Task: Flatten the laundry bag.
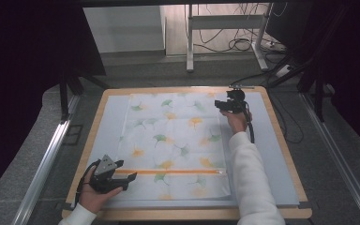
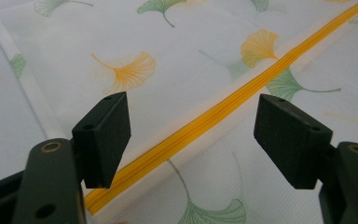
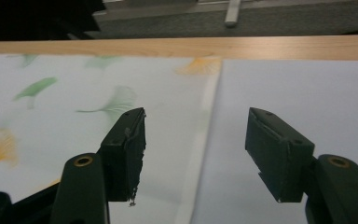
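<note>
Grippers open over a leaf-print zippered fabric cover (image 1: 176, 145) spread flat on the bench (image 1: 276, 140).

Left gripper (image 1: 120, 174) sits at the near left corner of the cover, jaws apart with nothing between the pads; in the left gripper view its jaws straddle the orange zipper (image 2: 223, 109), which runs diagonally between them along the cover's near portion. Right gripper (image 1: 226, 106) is at the far right corner of the cover, jaws spread wide and empty; in the right gripper view the cover's right edge (image 3: 205, 116) lies between the jaws, with the pale bench mat (image 3: 303, 88) beside it and the wooden bench rim beyond.
</note>
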Tool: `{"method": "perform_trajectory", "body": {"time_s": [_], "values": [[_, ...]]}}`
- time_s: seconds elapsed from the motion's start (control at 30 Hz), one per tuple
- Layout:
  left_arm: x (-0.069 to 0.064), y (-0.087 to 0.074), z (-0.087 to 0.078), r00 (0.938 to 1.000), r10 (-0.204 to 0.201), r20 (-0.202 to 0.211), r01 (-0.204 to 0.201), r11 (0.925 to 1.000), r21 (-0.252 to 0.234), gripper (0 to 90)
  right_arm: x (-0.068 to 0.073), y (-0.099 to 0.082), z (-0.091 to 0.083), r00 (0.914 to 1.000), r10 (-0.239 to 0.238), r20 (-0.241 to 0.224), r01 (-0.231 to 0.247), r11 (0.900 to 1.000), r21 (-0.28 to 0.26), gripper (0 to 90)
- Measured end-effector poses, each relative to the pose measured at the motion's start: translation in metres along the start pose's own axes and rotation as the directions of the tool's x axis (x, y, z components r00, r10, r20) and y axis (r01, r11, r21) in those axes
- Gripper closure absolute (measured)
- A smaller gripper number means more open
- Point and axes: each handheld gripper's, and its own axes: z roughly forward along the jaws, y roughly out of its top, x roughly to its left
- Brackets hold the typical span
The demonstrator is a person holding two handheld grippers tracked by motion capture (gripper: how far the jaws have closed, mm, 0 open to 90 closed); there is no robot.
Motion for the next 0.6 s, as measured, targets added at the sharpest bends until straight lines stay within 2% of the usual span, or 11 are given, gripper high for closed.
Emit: {"method": "perform_trajectory", "body": {"time_s": [0.03, 0.07, 0.13, 0.23, 0.27, 0.3, 0.33, 0.4, 0.47, 0.53, 0.6], "values": [[0.000, 0.000, 0.000, 1.0000, -0.001, 0.001, 0.001, 1.0000, -0.001, 27.1, 0.002, -0.002, -0.004, 0.9996, -0.013, -0.024, 0.013, 0.9999, 0.007, 38.7], [0.000, 0.000, 0.001, 1.0000, -0.002, 0.000, 0.002, 1.0000, -0.002, 27.1, 0.006, -0.006, -0.012, 0.9968, -0.025, -0.076, 0.026, 0.9995, 0.016, 39.4], [0.001, 0.000, 0.001, 1.0000, -0.003, 0.000, 0.003, 1.0000, -0.003, 27.0, 0.007, -0.008, -0.015, 0.9953, -0.037, -0.090, 0.039, 0.9990, 0.021, 39.6], [0.003, 0.000, 0.001, 1.0000, -0.007, -0.004, 0.007, 1.0000, -0.006, 26.9, 0.015, -0.015, -0.029, 0.9843, -0.081, -0.157, 0.087, 0.9959, 0.027, 44.3], [0.004, 0.000, 0.001, 0.9999, -0.010, -0.008, 0.010, 0.9999, -0.008, 26.8, 0.020, -0.020, -0.040, 0.9766, -0.107, -0.187, 0.114, 0.9931, 0.027, 50.4], [0.004, 0.000, 0.001, 0.9999, -0.010, -0.008, 0.010, 0.9999, -0.008, 26.8, 0.020, -0.020, -0.040, 0.9766, -0.107, -0.187, 0.114, 0.9931, 0.027, 50.4], [0.005, 0.000, 0.000, 0.9999, -0.013, -0.008, 0.013, 0.9998, -0.014, 26.8, 0.023, -0.024, -0.049, 0.9677, -0.137, -0.212, 0.147, 0.9886, 0.033, 55.4], [0.005, 0.000, 0.000, 0.9998, -0.017, -0.007, 0.017, 0.9997, -0.018, 26.8, 0.024, -0.026, -0.056, 0.9638, -0.155, -0.217, 0.163, 0.9863, 0.021, 58.3], [0.004, 0.001, 0.002, 1.0000, -0.008, -0.003, 0.008, 0.9999, -0.013, 26.8, 0.028, -0.035, -0.075, 0.9512, -0.190, -0.243, 0.199, 0.9800, 0.013, 66.7], [0.003, 0.001, 0.003, 1.0000, -0.003, -0.001, 0.003, 0.9999, -0.010, 26.7, 0.028, -0.038, -0.079, 0.9493, -0.196, -0.246, 0.206, 0.9786, 0.013, 68.6], [0.002, 0.002, 0.004, 1.0000, 0.006, 0.002, -0.006, 1.0000, -0.007, 26.6, 0.029, -0.046, -0.088, 0.9389, -0.201, -0.279, 0.215, 0.9766, 0.017, 74.8]]}}
